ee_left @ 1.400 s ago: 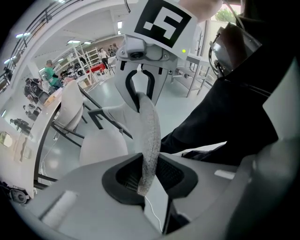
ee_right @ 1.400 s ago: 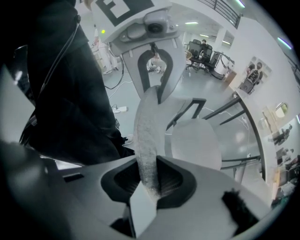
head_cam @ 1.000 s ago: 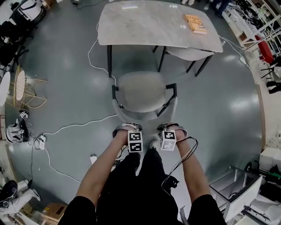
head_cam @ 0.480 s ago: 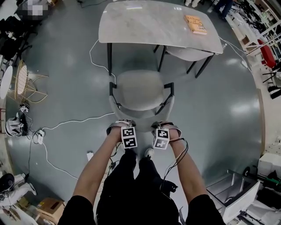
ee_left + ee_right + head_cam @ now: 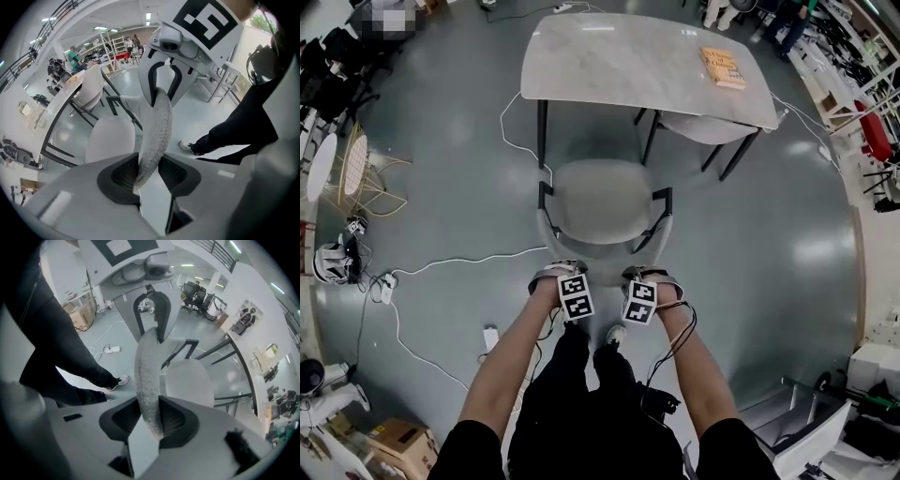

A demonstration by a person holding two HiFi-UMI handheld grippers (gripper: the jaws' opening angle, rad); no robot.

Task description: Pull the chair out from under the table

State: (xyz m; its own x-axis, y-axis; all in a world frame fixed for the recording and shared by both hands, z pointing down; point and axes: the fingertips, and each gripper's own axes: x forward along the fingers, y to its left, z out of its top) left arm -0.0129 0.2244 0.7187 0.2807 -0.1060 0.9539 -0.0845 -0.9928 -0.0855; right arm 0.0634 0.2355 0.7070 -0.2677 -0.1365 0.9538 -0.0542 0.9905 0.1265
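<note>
The grey upholstered chair stands clear of the marble-top table, its back toward me. Both grippers point down at the top rim of the backrest: the left gripper to the left of the middle, the right gripper to its right. In the left gripper view the fabric rim passes between the left gripper's jaws, with a gap on one side. The right gripper view shows the rim loosely between the right gripper's jaws. Both pairs of jaws have just been opening.
A second chair is tucked under the table's right end, and an orange book lies on top. White cables and a power strip lie on the floor to the left. My feet stand just behind the chair.
Both grippers stay at the backrest rim. The chair keeps its distance from the table; only the head view has shifted a little.
</note>
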